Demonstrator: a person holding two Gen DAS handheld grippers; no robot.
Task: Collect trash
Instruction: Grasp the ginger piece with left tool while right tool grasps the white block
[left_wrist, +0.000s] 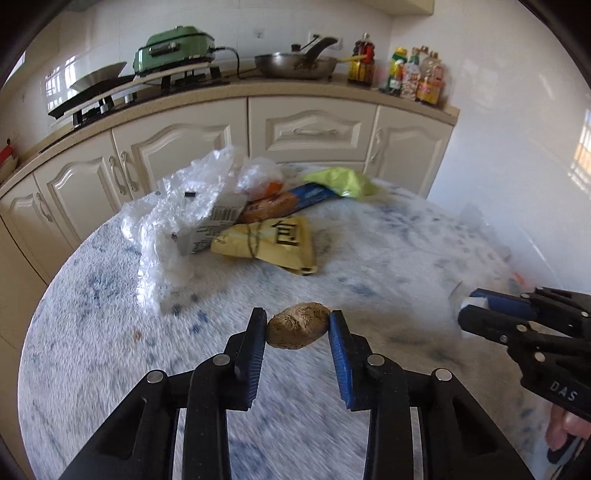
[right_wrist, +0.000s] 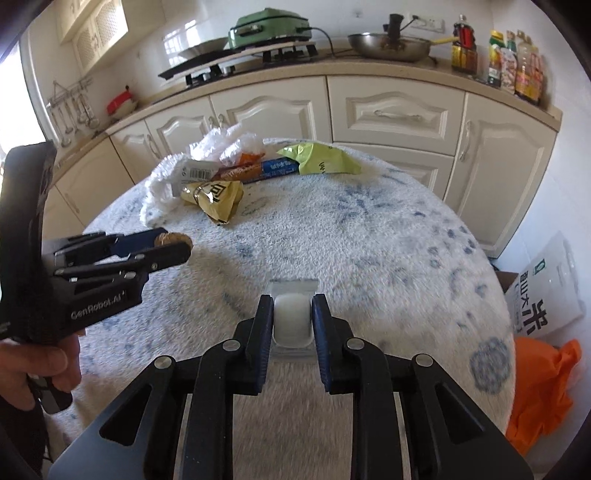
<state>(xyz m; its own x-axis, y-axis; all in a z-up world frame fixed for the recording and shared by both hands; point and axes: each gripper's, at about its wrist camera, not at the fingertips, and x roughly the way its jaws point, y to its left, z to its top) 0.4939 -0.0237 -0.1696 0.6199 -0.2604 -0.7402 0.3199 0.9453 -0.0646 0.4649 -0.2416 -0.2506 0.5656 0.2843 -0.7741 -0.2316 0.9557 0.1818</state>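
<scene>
My left gripper (left_wrist: 297, 326) is shut on a brown walnut-like lump (left_wrist: 298, 325), held just above the table; in the right wrist view the same lump (right_wrist: 173, 240) sits at the tips of the left gripper (right_wrist: 175, 246). My right gripper (right_wrist: 293, 319) is shut on a small clear plastic package with a white insert (right_wrist: 293, 317); the left wrist view has that right gripper (left_wrist: 471, 310) at the right edge. A pile of trash lies at the far side: clear plastic bag (left_wrist: 173, 221), yellow packet (left_wrist: 275, 240), blue-orange wrapper (left_wrist: 284, 201), green bag (left_wrist: 341, 181).
The round table (right_wrist: 369, 240) wears a fluffy white-blue cover. Behind it run cream cabinets (left_wrist: 306, 127) with a stove, green appliance (left_wrist: 173, 46), pan and bottles. A white rice bag (right_wrist: 546, 295) and an orange bag (right_wrist: 543, 387) lie on the floor at right. A hand (right_wrist: 44, 369) holds the left gripper.
</scene>
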